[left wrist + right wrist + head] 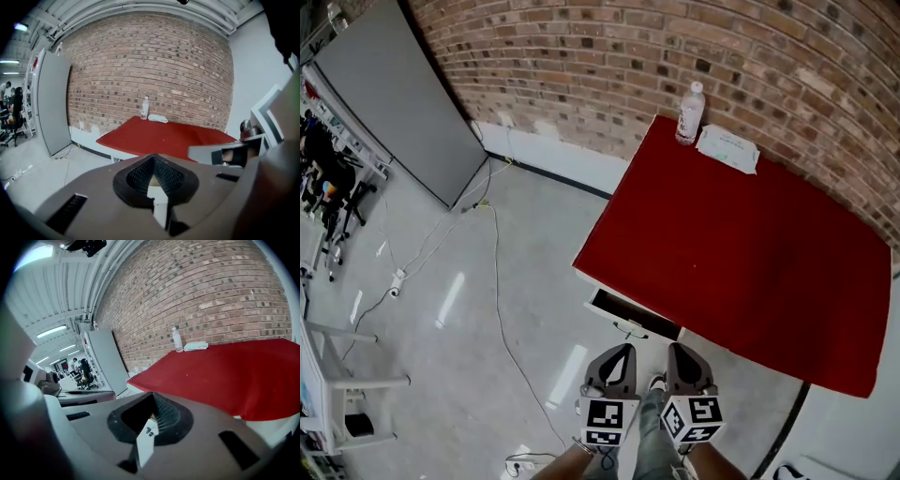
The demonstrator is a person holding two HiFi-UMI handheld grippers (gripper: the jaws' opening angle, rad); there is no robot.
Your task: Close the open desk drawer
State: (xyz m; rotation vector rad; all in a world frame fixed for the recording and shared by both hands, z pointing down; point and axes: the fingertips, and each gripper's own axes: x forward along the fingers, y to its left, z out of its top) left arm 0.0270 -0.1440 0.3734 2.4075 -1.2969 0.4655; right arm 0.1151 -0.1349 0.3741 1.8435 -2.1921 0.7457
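The desk has a red top (741, 253), and a shallow drawer (630, 317) with a white front stands pulled out under its near left edge. Both grippers hang low in the head view, just in front of that drawer and apart from it. My left gripper (622, 352) is shut with nothing in it, and its jaws meet at a point in the left gripper view (152, 157). My right gripper (680, 350) sits beside it, also shut and empty, with its jaw tips together in the right gripper view (151, 394). Both point toward the desk (164, 136).
A water bottle (690, 112) and a white packet (728, 148) sit at the desk's far edge by the brick wall (769, 56). A grey panel (403, 103) leans at the left. Cables (497, 300) trail over the floor, and a white shelf (337, 380) stands at far left.
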